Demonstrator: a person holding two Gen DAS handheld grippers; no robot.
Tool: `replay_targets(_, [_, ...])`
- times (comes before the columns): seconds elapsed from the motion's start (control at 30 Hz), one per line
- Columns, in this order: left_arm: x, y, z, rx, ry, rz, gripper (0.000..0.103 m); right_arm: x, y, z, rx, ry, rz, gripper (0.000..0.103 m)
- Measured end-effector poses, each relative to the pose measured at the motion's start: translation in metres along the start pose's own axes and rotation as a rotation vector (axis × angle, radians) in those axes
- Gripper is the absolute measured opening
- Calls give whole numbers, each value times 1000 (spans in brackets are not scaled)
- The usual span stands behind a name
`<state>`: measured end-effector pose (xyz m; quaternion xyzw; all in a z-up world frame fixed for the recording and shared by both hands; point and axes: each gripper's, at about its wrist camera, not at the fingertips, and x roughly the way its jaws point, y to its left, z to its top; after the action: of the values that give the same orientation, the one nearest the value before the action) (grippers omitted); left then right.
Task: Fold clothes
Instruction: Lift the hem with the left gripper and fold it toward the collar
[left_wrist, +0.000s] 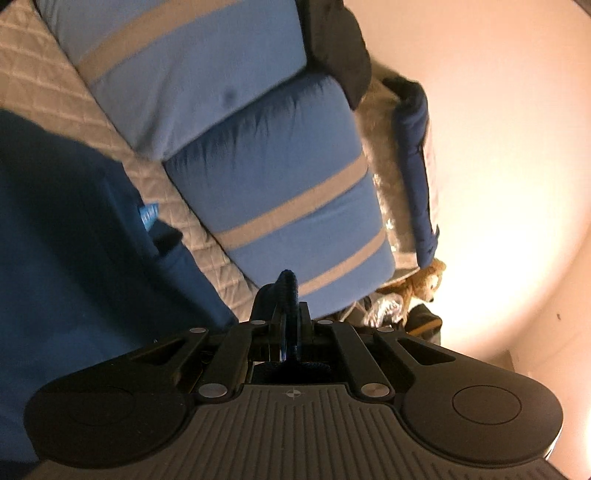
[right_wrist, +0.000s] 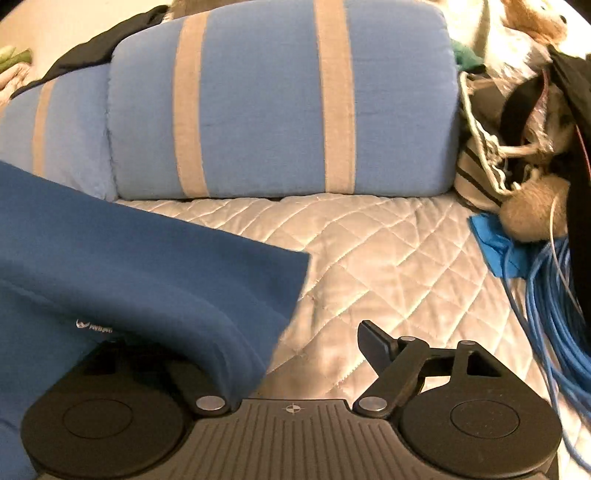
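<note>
The left claw is closed, its two black fingers pressed together on a thin fold of dark blue fabric that sticks up between the tips. To its left the dark blue knit garment hangs in a broad sheet, with a small light blue tag showing at its edge. Ahead of this claw lie two light blue cushions with beige stripes, resting on a beige quilted bed cover. Beyond the cushions, to the right, a brown plush toy sits among dark clutter against a pale wall.

The right claw stands wide open with nothing pinched between its fingers. Its right finger is bare over the quilted cover, while the left finger is hidden under the dark blue garment, which drapes over that side of the claw and spreads away to the left, a small white logo on it. Straight ahead lies the striped blue cushion. To the right are a coil of blue cable and a heap of mixed clothes and a tan plush toy.
</note>
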<state>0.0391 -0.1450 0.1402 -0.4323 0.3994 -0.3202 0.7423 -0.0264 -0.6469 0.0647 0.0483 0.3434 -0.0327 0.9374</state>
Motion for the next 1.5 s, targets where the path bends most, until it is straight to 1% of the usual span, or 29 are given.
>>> replay_targets(0.2, [-28, 3, 17, 19, -53, 19, 4, -3, 22, -12, -159, 19, 2, 80])
replay_targets(0.3, [-41, 7, 23, 23, -72, 35, 4, -6, 32, -21, -217, 23, 14, 80])
replay_targets(0.47, [-66, 19, 33, 4, -119, 60, 4, -10, 53, -34, -342, 33, 14, 78])
replay_targets(0.6, [-82, 28, 38, 11, -121, 91, 4, -14, 63, -40, -385, 40, 33, 70])
replay_targets(0.67, [-89, 33, 39, 22, -115, 116, 4, -15, 69, -41, -409, 48, 42, 60])
replay_targets(0.73, [-94, 42, 39, 33, -96, 141, 4, -16, 75, -42, -433, 58, 59, 44])
replay_targets(0.77, [-95, 46, 38, 42, -79, 157, 4, -17, 78, -43, -440, 65, 71, 38])
replay_targets(0.8, [-96, 51, 36, 51, -62, 173, 4, -17, 80, -43, -439, 75, 84, 23])
replay_targets(0.83, [-98, 56, 34, 62, -49, 200, 4, -17, 81, -42, -437, 83, 96, 14])
replay_targets(0.9, [-101, 69, 30, 80, -19, 246, 4, -17, 84, -42, -428, 93, 110, 10])
replay_targets(0.97, [-104, 83, 27, 77, 8, 286, 4, -17, 87, -42, -434, 94, 111, 10])
replay_targets(1.1, [-106, 108, 19, 114, 60, 361, 4, -19, 94, -45, -480, 89, 104, 10])
replay_targets(1.17, [-106, 118, 15, 143, 79, 393, 4, -20, 99, -48, -519, 85, 95, 10])
replay_targets(1.3, [-104, 128, 6, 236, 104, 469, 5, -20, 111, -53, -611, 86, 71, 11])
replay_targets(1.37, [-103, 130, 2, 273, 113, 500, 5, -18, 115, -57, -650, 87, 53, 16])
replay_targets(1.43, [-102, 130, 0, 309, 118, 525, 5, -18, 116, -60, -675, 80, 31, 29])
replay_targets(1.47, [-102, 129, -2, 327, 119, 536, 5, -18, 115, -61, -682, 76, 24, 31])
replay_targets(1.5, [-101, 129, -2, 337, 118, 543, 5, -19, 114, -62, -689, 72, 19, 38])
